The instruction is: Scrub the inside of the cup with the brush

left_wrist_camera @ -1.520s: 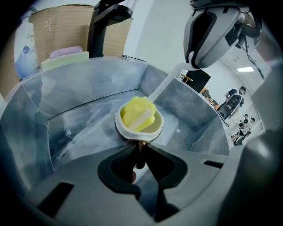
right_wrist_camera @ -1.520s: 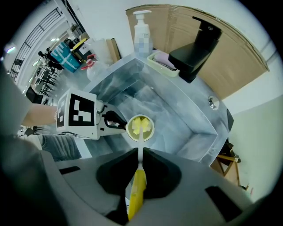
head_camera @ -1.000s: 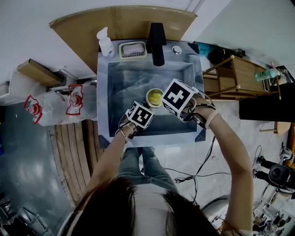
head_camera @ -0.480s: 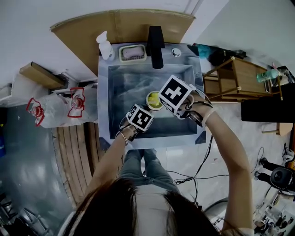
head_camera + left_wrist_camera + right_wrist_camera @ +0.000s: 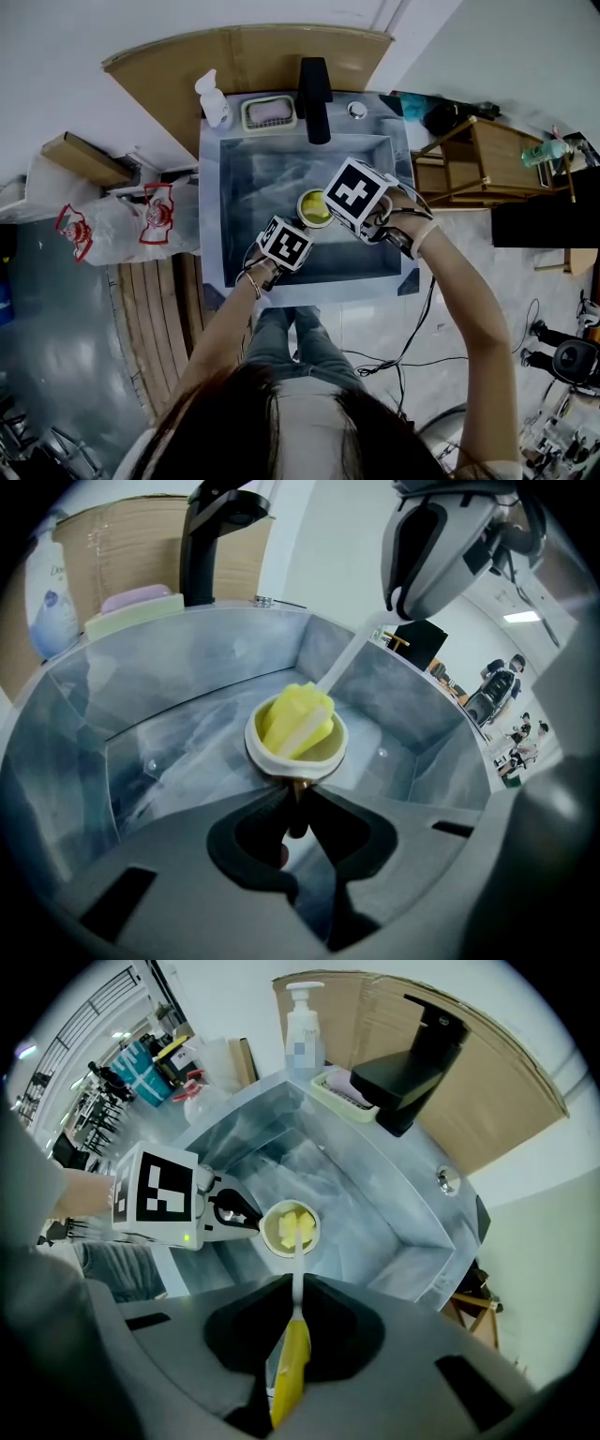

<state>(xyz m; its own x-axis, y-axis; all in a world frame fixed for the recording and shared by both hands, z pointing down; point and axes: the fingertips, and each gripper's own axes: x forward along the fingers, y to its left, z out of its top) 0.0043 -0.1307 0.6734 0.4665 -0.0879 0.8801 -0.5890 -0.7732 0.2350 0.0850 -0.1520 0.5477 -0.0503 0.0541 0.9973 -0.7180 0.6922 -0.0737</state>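
Change: hardly any, both hands keep their place | left gripper [image 5: 298,797] jaws clamp the small white round cup [image 5: 324,753], low in the grey steel sink [image 5: 169,677] | right gripper [image 5: 296,1283] jaws grasp the yellow-handled brush [image 5: 289,1372], head inside cup | scrubbing likely under way.

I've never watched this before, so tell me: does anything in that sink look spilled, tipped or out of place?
Nothing stands out. The cup is mouth-up in the sink, held by the left gripper. The right gripper's brush has its yellow head inside it, and the soap bottle stands upright behind. No spill shows.
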